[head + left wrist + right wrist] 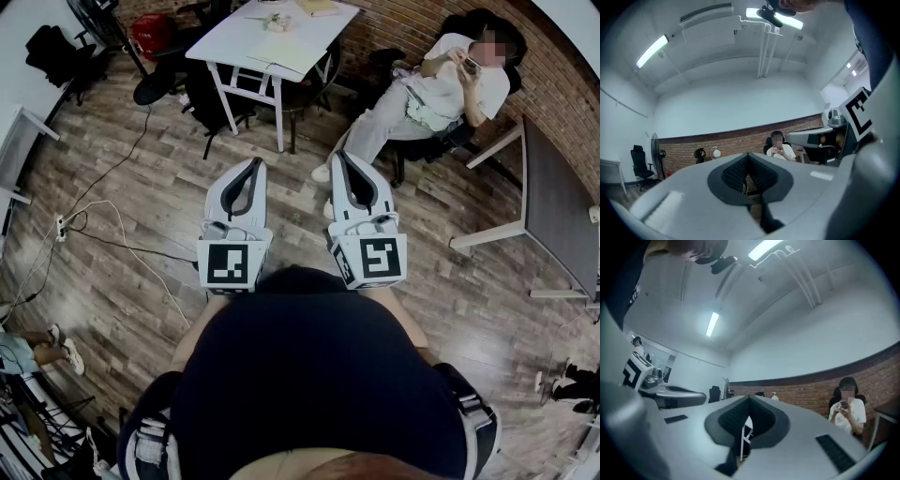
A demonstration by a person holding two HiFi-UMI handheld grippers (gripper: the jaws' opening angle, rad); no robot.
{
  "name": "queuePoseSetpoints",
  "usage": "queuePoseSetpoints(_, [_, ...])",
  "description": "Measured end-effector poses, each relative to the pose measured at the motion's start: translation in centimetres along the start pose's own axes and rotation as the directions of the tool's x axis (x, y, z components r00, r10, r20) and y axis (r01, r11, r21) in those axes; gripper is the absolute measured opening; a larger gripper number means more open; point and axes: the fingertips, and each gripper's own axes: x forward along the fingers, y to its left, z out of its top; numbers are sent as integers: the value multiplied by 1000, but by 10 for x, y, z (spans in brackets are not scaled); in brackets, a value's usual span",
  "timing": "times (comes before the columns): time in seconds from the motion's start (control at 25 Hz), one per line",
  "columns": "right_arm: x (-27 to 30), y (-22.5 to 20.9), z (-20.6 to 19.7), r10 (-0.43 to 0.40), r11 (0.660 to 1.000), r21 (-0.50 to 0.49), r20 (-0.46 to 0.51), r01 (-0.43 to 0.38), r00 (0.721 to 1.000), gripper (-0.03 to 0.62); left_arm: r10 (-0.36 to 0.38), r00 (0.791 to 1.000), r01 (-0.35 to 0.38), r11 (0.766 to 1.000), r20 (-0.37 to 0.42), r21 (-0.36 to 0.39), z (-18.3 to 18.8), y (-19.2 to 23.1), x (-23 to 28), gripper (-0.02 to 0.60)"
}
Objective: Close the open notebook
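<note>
Left gripper (254,164) and right gripper (340,157), both clenched and empty.
Head view: they point toward a white table (230,37); a tan flat thing (317,6) on its far end is too small to tell if it is the notebook. Left gripper view: jaws together on nothing. Right gripper view: likewise.

Two grippers: left gripper (254,164), right gripper (340,157). One white table (246,37) ahead of them, one dark table (559,202) right of right gripper. One seated person (439,92) ahead-right. One fan (658,151) ahead-left.
</note>
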Motion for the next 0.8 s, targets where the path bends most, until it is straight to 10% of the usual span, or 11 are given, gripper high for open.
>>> queuePoseSetpoints(0.8, [39,-24,-21,24,999,45,-2,-24,1000,14,37,999,-34,997,40,-66,-14,25,55,6])
